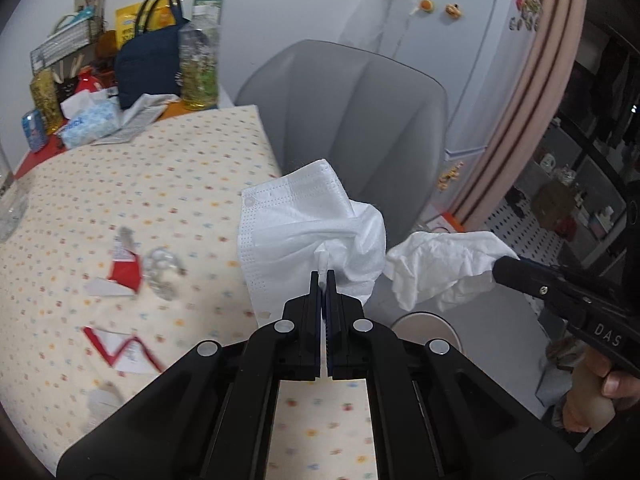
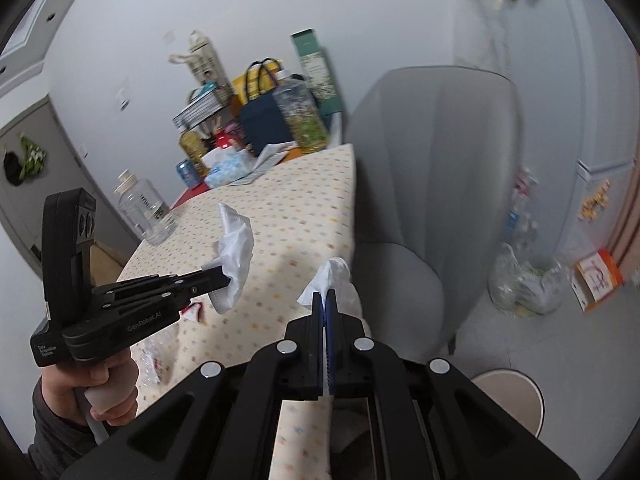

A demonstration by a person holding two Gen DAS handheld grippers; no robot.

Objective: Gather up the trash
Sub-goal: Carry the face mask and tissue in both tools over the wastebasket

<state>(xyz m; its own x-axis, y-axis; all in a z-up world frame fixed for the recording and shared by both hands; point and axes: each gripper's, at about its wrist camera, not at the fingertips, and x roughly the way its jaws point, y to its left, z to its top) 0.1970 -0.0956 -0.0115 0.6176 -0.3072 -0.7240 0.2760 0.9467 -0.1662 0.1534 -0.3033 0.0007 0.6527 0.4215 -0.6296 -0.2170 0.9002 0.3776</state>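
My left gripper [image 1: 324, 276] is shut on a crumpled white face mask [image 1: 296, 216] and holds it in the air over the table's right edge. It also shows in the right wrist view [image 2: 218, 274] with the mask [image 2: 236, 248]. My right gripper [image 2: 325, 300] is shut on a crumpled white tissue [image 2: 332, 276], lifted off the table; the tissue also shows in the left wrist view [image 1: 440, 268]. Torn red-and-white wrappers [image 1: 124, 272] [image 1: 124, 350] and a clear plastic scrap [image 1: 162, 270] lie on the dotted tablecloth [image 1: 160, 184].
A grey chair [image 1: 360, 120] stands by the table's right side. Bottles, a dark bag [image 1: 148, 68] and a tissue pack [image 1: 92, 124] crowd the far end. A glass jar [image 2: 146, 212] stands at the left edge. A clear bag of trash [image 2: 524, 284] lies on the floor; a round stool [image 2: 516, 400] is below.
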